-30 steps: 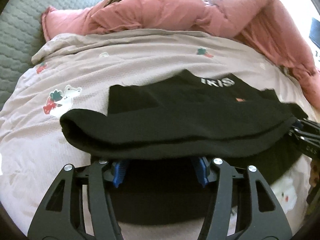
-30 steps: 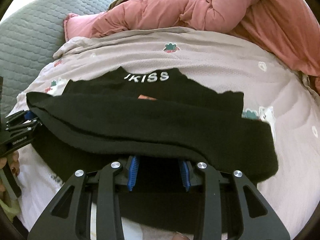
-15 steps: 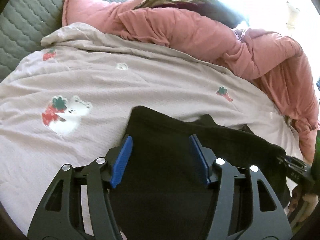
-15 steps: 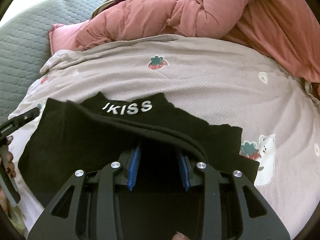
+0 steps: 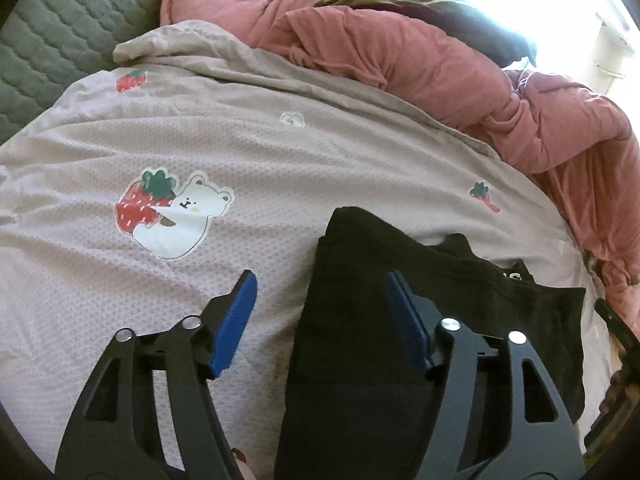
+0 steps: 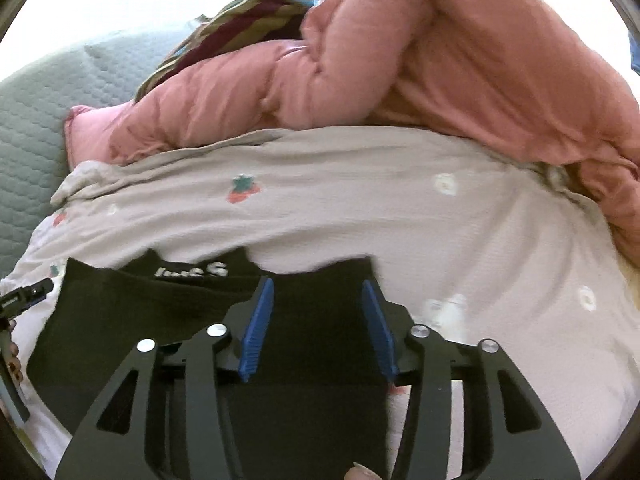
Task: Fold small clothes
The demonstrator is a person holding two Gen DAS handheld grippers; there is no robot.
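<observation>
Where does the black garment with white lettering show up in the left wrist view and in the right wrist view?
Left wrist: black garment at lower right, under the right fingertip, lettering barely visible.
Right wrist: black garment at lower left and centre, lettering near its top edge.
Shared landmark: pink quilt bunched beyond the printed sheet.

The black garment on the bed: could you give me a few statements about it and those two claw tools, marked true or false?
1. The black fabric garment lies on a pale sheet printed with strawberries and bears. True.
2. The left gripper is clamped shut on the garment. False: its blue-padded jaws stand open, holding nothing.
3. The right gripper is open above the garment. True.
4. The bunched quilt behind the sheet is green. False: it is pink.
</observation>
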